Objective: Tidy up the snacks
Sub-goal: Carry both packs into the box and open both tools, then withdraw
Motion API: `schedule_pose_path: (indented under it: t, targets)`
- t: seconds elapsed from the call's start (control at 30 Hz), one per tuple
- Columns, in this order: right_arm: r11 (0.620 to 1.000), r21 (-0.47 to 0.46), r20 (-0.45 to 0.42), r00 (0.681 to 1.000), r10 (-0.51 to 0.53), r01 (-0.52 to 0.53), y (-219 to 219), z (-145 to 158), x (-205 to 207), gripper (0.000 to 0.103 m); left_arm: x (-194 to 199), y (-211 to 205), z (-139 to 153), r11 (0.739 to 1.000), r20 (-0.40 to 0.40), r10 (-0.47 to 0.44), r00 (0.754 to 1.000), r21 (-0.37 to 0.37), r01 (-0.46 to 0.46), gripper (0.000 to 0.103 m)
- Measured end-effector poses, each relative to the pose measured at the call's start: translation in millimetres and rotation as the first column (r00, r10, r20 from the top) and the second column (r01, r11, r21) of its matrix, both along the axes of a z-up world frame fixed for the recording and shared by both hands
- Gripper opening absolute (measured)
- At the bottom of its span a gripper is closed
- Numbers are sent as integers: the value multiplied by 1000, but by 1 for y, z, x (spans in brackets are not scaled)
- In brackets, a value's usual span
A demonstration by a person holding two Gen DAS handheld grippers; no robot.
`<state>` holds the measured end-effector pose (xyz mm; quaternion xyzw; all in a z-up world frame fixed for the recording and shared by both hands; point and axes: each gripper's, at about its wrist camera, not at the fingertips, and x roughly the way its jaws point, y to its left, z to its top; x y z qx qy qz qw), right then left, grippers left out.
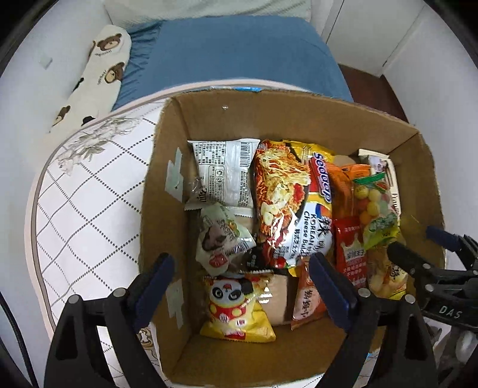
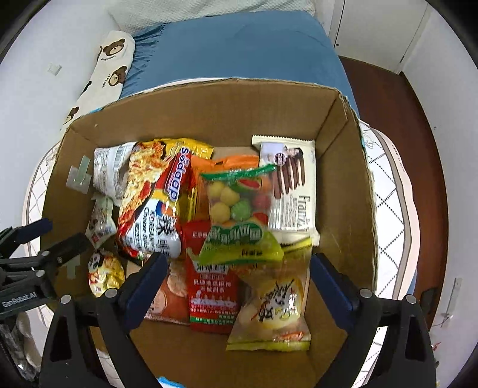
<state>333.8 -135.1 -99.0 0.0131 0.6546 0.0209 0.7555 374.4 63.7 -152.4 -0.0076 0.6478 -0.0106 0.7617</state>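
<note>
An open cardboard box (image 1: 167, 179) (image 2: 340, 143) sits on a quilted mattress and holds several snack packs. Among them are a Sedaap noodle pack (image 1: 292, 203) (image 2: 155, 197), a white pack (image 1: 222, 173), a yellow panda pack (image 1: 236, 307) (image 2: 104, 271), a green candy-ball bag (image 2: 239, 209), a red sachet (image 2: 213, 292), a Franzzi biscuit pack (image 2: 294, 185) and a clear yellow bag (image 2: 277, 301). My left gripper (image 1: 242, 268) hangs open and empty above the box's left half. My right gripper (image 2: 239, 268) hangs open and empty above the right half; it also shows in the left wrist view (image 1: 415, 244).
The mattress (image 1: 89, 209) lies under the box, with a blue sheet (image 1: 239, 50) behind it and a bear-print pillow (image 1: 101, 71) at the far left. White cabinets (image 2: 382, 27) and dark wood floor (image 2: 397, 125) are at the right.
</note>
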Motion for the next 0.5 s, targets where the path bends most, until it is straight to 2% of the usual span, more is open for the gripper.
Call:
schedule_pose_path:
  t: [0.27,0.5]
  targets:
    - [1000,6,101,995,6,-6,1,33,-42,98,-43,3,34,999,123,32,992,-22,-29,92]
    - [1000,-8,211,977,24,-23,2,75,-85,98,-86,-4,65,999,213,30,977,-22,-26,92]
